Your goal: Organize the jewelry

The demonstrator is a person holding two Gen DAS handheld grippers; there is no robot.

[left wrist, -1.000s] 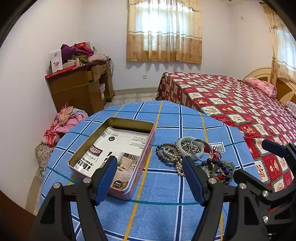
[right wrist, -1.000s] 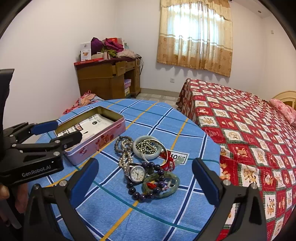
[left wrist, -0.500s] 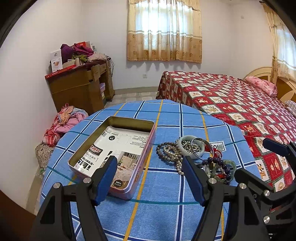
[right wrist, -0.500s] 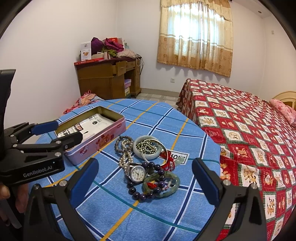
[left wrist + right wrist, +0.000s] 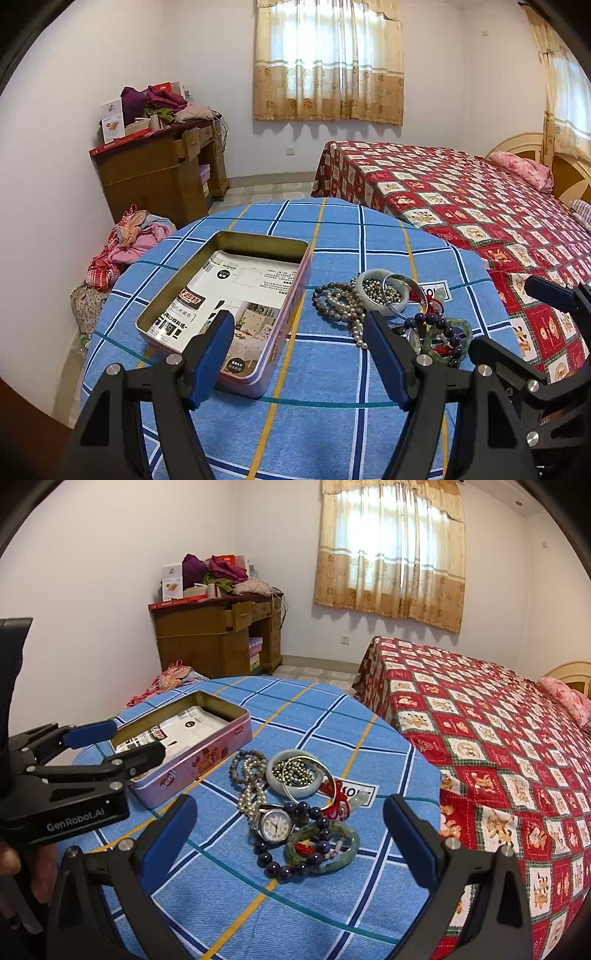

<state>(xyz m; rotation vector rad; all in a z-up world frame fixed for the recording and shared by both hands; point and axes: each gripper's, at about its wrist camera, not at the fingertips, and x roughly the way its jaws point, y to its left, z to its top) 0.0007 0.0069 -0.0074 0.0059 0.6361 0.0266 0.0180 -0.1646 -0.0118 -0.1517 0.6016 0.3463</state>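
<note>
Lengthwise, the open tin (image 5: 225,314) runs away from both hand-held grippers (image 5: 299,354) (image 5: 291,845), whose jaws are spread.

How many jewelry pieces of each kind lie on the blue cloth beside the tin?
Wristwatch: 1
Solid bangles, pale jade bangle, silver bangle, green bangle: 3
Beaded strands, dark bead bracelet, grey-brown bead bracelet, pearl strand, small metallic beads: 4
Red-cord charm: 1
Total: 9, though the pile overlaps, so some strands may be miscounted.
</note>
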